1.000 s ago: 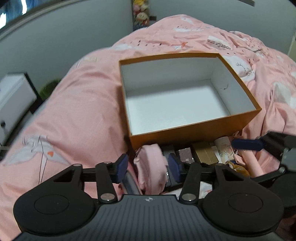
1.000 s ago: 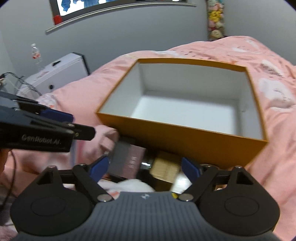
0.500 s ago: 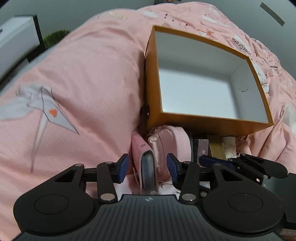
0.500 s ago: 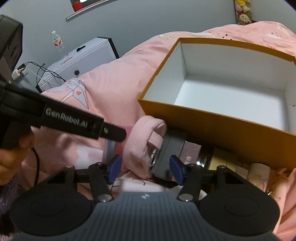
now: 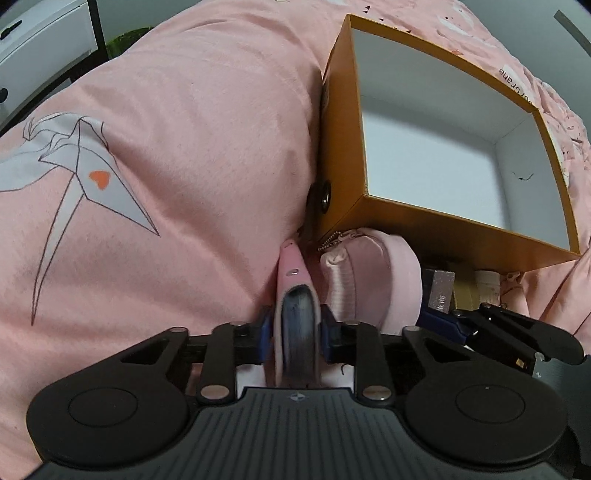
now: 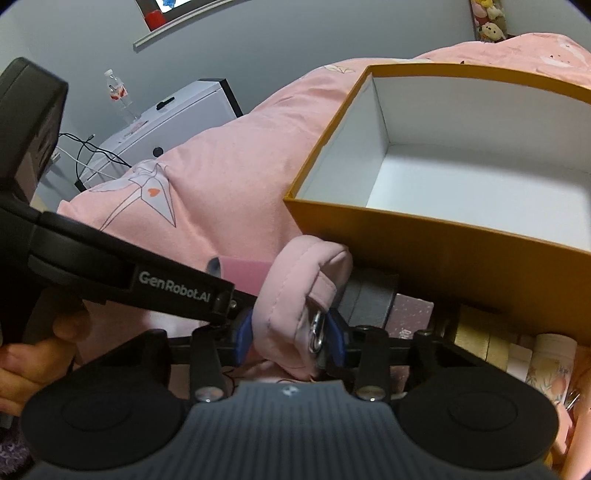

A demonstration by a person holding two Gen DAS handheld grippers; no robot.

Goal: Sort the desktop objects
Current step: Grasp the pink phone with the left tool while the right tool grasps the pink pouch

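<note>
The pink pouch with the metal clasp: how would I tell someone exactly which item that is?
Start at the open orange box on the pink bedding. A row of items lies along its near wall; the pink pouch is the soft padded one near the box's left corner, between the right gripper pads. Its neighbours are a flat pink case and hard little boxes.

Pink bedspread (image 5: 207, 122), white cabinet (image 6: 166, 125), water bottle (image 6: 119, 94), plush toys (image 6: 489, 20)

The right gripper (image 6: 291, 341), jaws just closing, clamps a pink padded pouch (image 6: 299, 295) beside the near wall of the orange box (image 6: 424, 240).
</note>
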